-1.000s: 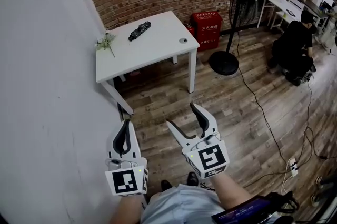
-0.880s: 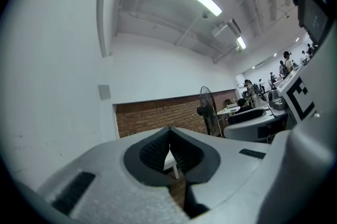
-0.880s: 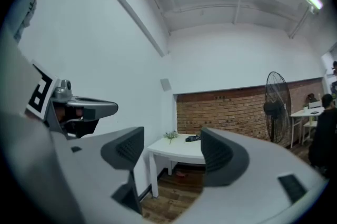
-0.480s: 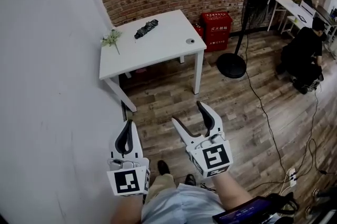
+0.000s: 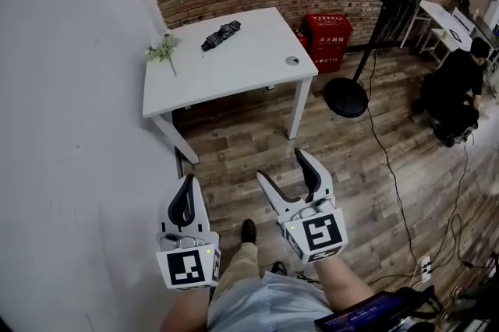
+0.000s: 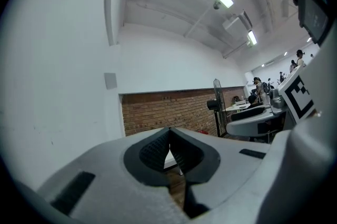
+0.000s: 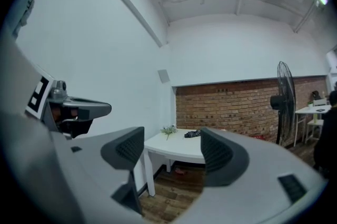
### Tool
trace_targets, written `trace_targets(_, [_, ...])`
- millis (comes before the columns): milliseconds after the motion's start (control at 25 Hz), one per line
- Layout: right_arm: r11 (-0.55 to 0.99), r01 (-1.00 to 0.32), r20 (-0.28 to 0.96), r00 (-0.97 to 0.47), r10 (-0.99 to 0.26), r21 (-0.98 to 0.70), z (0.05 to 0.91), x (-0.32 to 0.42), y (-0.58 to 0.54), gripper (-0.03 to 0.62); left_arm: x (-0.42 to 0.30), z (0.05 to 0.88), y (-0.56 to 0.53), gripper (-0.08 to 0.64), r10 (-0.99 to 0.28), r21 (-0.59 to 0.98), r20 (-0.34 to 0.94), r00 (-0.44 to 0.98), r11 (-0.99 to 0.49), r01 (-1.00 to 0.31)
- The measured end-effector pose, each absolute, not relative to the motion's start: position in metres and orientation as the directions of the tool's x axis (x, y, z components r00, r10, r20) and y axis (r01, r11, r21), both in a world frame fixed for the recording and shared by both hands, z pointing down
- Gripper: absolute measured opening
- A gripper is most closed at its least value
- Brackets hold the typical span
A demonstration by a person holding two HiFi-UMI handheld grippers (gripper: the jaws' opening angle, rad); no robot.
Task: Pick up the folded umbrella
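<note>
The folded umbrella [image 5: 221,35], a dark short bundle, lies on the far part of the white table [image 5: 234,73] by the brick wall. The right gripper view shows it small on the table top [image 7: 192,134]. Both grippers are held level over the wood floor, well short of the table. My left gripper [image 5: 186,181] is shut, its pads meeting at the tips [image 6: 169,131] with nothing in them. My right gripper [image 5: 279,165] stands open and empty [image 7: 171,150], with the table showing between its jaws.
A small green sprig [image 5: 163,50] and a small round object [image 5: 292,61] also sit on the table. A red box [image 5: 328,40] and a standing fan [image 5: 347,97] are right of it. A person [image 5: 456,85] crouches at far right. Cables run across the floor; a white wall is at left.
The view and both grippers have come nearer to the table, which now looks larger. A foot has stepped forward below. The jaws of both grippers stand as before.
</note>
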State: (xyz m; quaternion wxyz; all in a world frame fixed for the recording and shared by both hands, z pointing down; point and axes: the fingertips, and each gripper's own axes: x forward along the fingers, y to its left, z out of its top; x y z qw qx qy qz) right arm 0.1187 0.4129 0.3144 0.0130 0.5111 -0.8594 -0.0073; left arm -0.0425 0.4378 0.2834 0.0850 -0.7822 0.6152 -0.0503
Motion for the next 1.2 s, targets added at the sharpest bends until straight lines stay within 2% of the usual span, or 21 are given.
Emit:
trace_targets(520, [0.426,-0.903,0.06,-0.423,-0.904,0.054,0.325,0.072,0.27,0.331,-0.102,0.297,0.291,0.006,-0.962,-0.148,-0.012,0.272,-0.267,-0.952])
trace_targets(1200, [0.37,-0.924,-0.039,-0.375,-0.926,0.102,0.278,0.044,0.181,0.325,-0.13,0.26,0.193,0.006,-0.943,-0.176,-0.103,0.317,-0.296,-0.939])
